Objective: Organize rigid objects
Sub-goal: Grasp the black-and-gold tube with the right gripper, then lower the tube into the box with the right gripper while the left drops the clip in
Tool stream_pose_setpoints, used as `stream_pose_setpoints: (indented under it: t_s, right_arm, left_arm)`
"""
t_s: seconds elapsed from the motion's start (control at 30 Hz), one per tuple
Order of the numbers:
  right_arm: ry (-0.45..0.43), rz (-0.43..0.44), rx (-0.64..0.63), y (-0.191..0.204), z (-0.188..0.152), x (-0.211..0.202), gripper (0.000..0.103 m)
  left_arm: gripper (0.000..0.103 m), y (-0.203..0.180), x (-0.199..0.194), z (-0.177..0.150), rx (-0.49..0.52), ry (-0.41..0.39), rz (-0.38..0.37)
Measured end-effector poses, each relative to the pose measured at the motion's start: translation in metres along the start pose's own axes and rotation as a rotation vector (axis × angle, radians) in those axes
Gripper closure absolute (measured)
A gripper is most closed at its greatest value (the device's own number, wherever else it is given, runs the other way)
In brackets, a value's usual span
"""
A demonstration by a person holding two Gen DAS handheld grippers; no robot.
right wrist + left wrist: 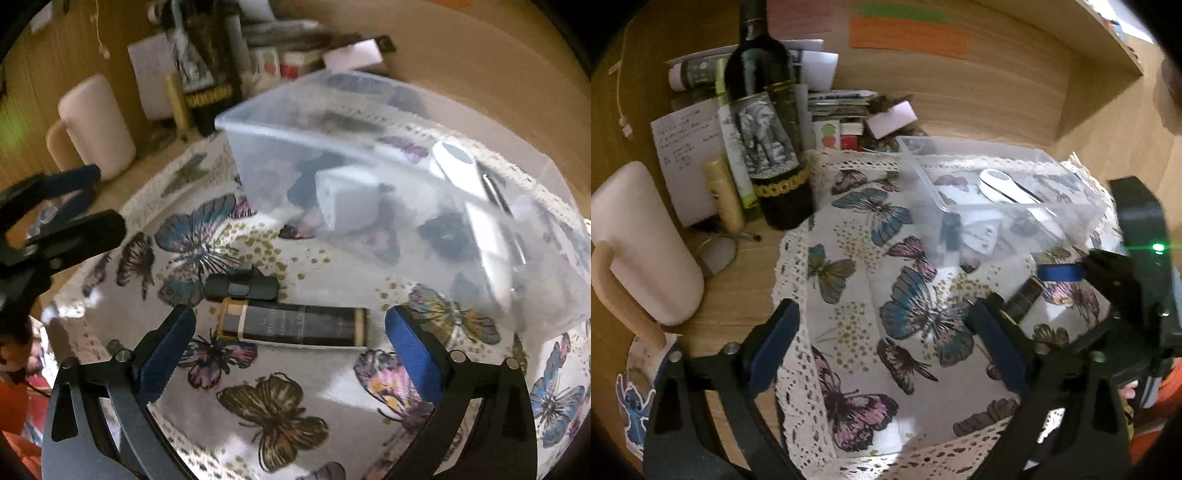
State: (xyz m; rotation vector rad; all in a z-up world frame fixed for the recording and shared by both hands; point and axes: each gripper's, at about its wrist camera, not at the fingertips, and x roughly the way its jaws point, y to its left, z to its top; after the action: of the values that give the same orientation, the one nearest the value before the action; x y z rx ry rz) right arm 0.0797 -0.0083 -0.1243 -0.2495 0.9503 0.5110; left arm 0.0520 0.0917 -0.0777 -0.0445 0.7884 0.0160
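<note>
A clear plastic bin (pixel 997 192) (pixel 406 177) stands on a butterfly-print cloth (pixel 886 314) (pixel 295 406). It holds a white oval gadget (pixel 997 184) (pixel 452 158), a white box (pixel 347 203) and dark items. A dark flat bar with gold ends (pixel 295 326) lies on the cloth, with a small black fob (pixel 242 288) just behind it. My right gripper (pixel 291 358) is open, its pads on either side of the bar, just short of it. My left gripper (pixel 890 339) is open and empty above the cloth. The right gripper (pixel 1045 280) shows in the left wrist view, over one end of the bar (pixel 1025 299).
A dark wine bottle (pixel 764 122) and a pink mug (pixel 639 243) (pixel 96 125) stand left of the cloth, among tubes, papers, glasses (pixel 716 251) and small boxes. A wooden shelf wall (pixel 997 85) rises behind.
</note>
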Motion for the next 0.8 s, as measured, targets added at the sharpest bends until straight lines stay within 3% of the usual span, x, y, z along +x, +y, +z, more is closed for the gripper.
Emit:
stream_pose_setpoints:
  t_s: [0.03, 0.1, 0.13, 0.3, 0.57, 0.63, 0.7, 0.8]
  right_arm:
    - [0.002, 0.0, -0.002, 0.0, -0.001, 0.0, 0.004]
    - [-0.009, -0.007, 0.007, -0.003, -0.003, -0.004, 0.02]
    - [-0.011, -0.003, 0.007, -0.005, -0.003, -0.006, 0.023]
    - [-0.037, -0.009, 0.033, -0.02, -0.013, -0.019, 0.023]
    - [-0.118, -0.037, 0.133, -0.058, -0.026, -0.055, 0.023]
    - [-0.135, -0.041, 0.146, -0.064, -0.028, -0.062, 0.023]
    - [-0.157, -0.048, 0.152, -0.068, -0.03, -0.07, 0.023]
    - [-0.185, -0.054, 0.159, -0.072, -0.032, -0.081, 0.023]
  left_arm:
    - [0.022, -0.003, 0.002, -0.001, 0.014, 0.011, -0.008]
    - [0.028, -0.01, 0.006, -0.003, 0.037, 0.028, -0.031]
    - [0.029, -0.013, 0.007, -0.004, 0.045, 0.032, -0.037]
    - [0.04, -0.034, 0.021, -0.004, 0.083, 0.077, -0.093]
    - [0.044, -0.064, 0.056, 0.0, 0.155, 0.181, -0.149]
    - [0.05, -0.067, 0.065, 0.001, 0.155, 0.201, -0.142]
    - [0.078, -0.069, 0.063, 0.003, 0.166, 0.189, -0.147]
    - [0.078, -0.07, 0.058, 0.004, 0.166, 0.181, -0.186]
